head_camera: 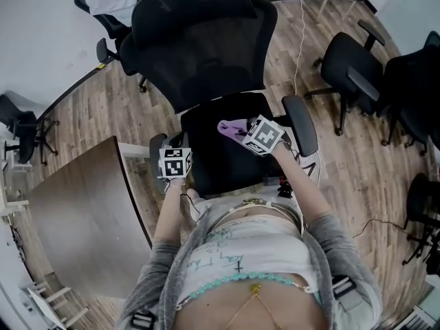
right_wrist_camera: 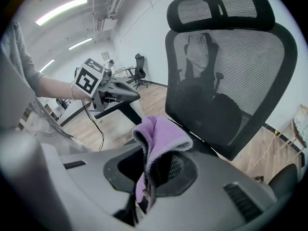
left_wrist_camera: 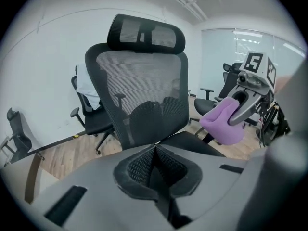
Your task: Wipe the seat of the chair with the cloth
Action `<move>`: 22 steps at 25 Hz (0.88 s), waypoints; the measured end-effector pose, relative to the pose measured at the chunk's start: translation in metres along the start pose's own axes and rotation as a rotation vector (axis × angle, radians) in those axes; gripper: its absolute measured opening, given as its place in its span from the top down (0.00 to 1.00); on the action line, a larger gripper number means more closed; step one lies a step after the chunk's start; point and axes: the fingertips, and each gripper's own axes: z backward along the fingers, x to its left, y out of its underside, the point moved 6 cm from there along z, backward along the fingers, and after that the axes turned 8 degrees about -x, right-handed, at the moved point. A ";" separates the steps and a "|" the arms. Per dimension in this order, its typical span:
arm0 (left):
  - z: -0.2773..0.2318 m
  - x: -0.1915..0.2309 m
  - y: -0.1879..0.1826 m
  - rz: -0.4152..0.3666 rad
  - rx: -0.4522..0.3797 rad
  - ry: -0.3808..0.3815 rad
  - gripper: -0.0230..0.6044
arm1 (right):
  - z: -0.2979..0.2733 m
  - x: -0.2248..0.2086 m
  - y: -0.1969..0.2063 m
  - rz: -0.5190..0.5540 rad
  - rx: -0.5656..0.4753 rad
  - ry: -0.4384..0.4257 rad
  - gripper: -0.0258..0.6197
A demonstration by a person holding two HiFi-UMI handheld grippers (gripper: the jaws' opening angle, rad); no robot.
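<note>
The right gripper (right_wrist_camera: 143, 198), clamped on the purple cloth (right_wrist_camera: 161, 134), holds it just above the black chair seat (head_camera: 220, 163), so the seat lies straight below, while the left gripper (left_wrist_camera: 156, 177), closed and empty, is at its left edge.

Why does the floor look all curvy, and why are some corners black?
Head view: the wide lens bends the wooden floor into a curve. Left gripper view: black corners ring the round picture, and the office chair bulges outward. Right gripper view: the ceiling lights glare white, while the purple cloth up close looks fairly sharp.
</note>
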 end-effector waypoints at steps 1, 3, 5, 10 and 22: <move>0.001 -0.006 -0.004 -0.001 -0.016 0.007 0.95 | 0.001 0.001 -0.003 0.005 -0.012 0.002 0.89; 0.005 -0.018 -0.012 0.000 -0.045 0.022 0.95 | 0.004 0.002 -0.008 0.008 -0.038 0.007 0.89; 0.010 -0.032 -0.019 0.008 -0.069 0.037 0.95 | 0.009 0.003 -0.012 -0.003 -0.068 0.015 0.89; 0.025 -0.052 -0.044 0.019 -0.157 0.058 0.95 | 0.027 0.006 -0.033 -0.012 -0.180 0.040 0.89; 0.068 -0.088 -0.102 0.046 -0.318 0.101 0.95 | 0.075 0.017 -0.069 -0.008 -0.413 0.094 0.89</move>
